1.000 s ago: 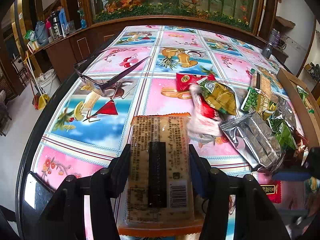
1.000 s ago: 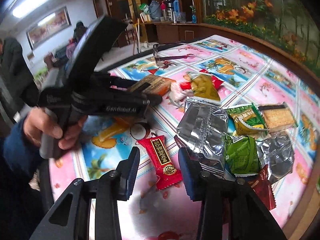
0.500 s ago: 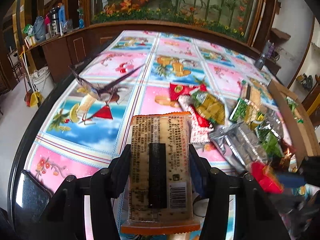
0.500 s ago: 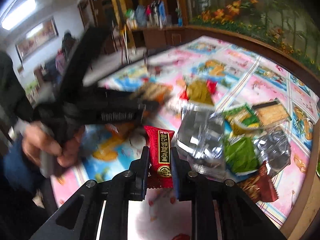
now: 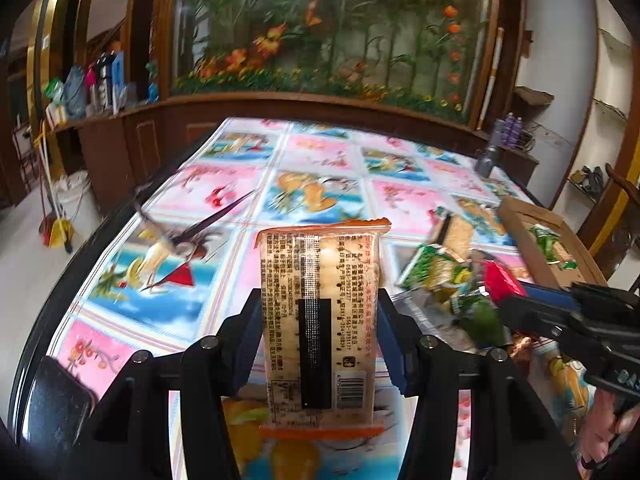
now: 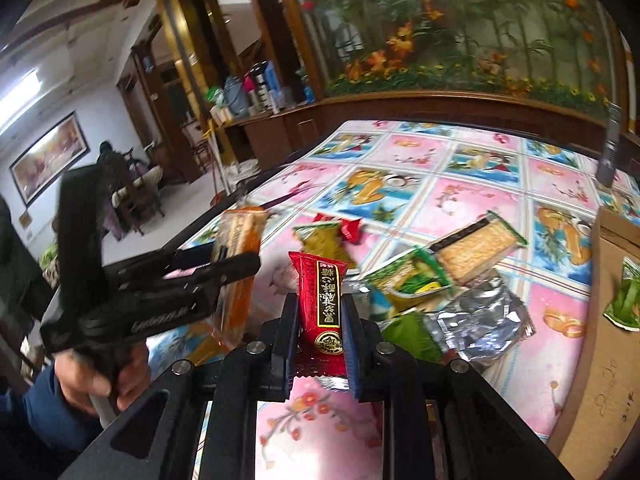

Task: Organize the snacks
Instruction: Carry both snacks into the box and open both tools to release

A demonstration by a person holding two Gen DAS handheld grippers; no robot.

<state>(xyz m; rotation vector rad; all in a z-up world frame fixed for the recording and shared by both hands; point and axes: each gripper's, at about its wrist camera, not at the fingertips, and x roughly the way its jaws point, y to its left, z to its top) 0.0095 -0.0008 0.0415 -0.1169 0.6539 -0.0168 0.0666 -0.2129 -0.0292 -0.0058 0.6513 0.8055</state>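
Note:
My left gripper (image 5: 316, 312) is shut on a long orange-edged cracker pack (image 5: 318, 320) and holds it upright above the table. My right gripper (image 6: 320, 312) is shut on a small red snack packet (image 6: 322, 304) and holds it above the table. The right gripper with the red packet (image 5: 502, 280) shows at the right of the left wrist view. The left gripper with the cracker pack (image 6: 236, 264) shows at the left of the right wrist view. A heap of loose snacks (image 6: 440, 292) lies on the flowered tablecloth (image 6: 460, 196).
A cardboard box (image 5: 548, 240) with a green packet (image 6: 626, 296) in it stands at the table's right edge. Dark glasses (image 5: 192, 232) lie at the left on the cloth. A phone (image 5: 56, 400) lies at the near left corner. A dark bottle (image 5: 488, 156) stands at the far right.
My right gripper closed on the red packet and lifted it off the table. Both grippers rose and tilted up, the left one still holding the cracker pack.

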